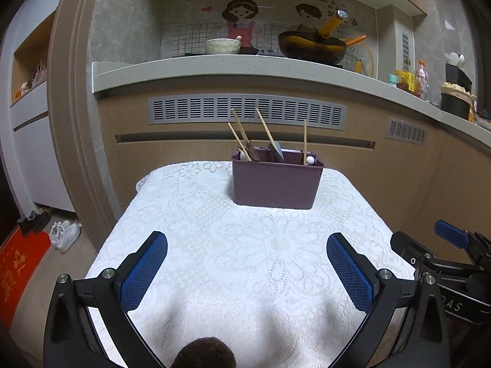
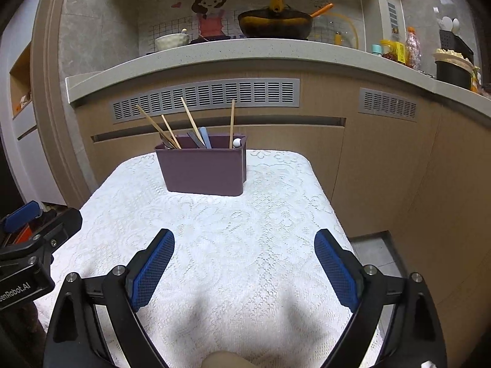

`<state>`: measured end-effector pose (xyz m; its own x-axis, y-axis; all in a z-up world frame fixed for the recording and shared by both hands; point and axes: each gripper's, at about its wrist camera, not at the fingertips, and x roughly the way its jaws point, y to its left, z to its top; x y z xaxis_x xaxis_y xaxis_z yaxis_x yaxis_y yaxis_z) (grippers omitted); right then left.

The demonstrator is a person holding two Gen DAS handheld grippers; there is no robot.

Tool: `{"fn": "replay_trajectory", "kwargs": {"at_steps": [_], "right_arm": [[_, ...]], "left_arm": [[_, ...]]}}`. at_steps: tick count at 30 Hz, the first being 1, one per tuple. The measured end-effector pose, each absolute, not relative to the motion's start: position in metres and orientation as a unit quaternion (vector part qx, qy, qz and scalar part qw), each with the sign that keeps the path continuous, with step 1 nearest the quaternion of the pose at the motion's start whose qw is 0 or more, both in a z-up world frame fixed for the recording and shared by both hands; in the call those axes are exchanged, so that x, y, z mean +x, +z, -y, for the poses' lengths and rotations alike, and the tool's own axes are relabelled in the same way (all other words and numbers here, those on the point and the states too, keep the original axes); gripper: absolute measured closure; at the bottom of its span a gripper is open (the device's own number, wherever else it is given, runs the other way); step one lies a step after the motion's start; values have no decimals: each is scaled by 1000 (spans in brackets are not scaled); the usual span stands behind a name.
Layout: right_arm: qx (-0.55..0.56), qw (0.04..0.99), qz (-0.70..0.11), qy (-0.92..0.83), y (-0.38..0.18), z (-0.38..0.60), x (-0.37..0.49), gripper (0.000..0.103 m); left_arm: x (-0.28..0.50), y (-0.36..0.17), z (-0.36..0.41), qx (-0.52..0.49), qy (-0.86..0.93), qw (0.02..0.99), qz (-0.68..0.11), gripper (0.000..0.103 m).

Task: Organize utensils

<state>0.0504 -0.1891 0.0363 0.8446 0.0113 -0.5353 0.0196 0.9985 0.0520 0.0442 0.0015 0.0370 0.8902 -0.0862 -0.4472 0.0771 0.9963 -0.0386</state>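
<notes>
Both claws hang released and empty over the lace-covered desk [image 1: 245, 245], near the bottom of each frame: the left claw [image 1: 247, 271] with its blue pads wide apart, the right claw [image 2: 244, 271] the same. The bin [image 1: 276, 181], a purple holder, stands well beyond them at the desk's far edge, in the centre of the left view and centre-left of the right view.

No utensil lies loose on the cloth, so the sorting looks done or nearly so. If anything needs tidying, approach the bin from above, clench low on one stick, and lift straight so the others do not tip out.

The bin holds chopsticks [image 2: 231, 122] leaning at several angles, a dark spoon [image 1: 253, 151], a blue-grey spoon [image 2: 205, 136], and a small white round end [image 1: 310, 160] at its right corner.
</notes>
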Motion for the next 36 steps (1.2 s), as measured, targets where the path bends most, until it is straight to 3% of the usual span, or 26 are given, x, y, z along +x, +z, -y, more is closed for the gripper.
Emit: {"fn": "replay_trajectory", "kwargs": {"at_steps": [36], "right_arm": [[33,964,-265,-2,44,191,42,8]], "left_arm": [[39,36,-3,-6,-46,971,-233,0]]}}
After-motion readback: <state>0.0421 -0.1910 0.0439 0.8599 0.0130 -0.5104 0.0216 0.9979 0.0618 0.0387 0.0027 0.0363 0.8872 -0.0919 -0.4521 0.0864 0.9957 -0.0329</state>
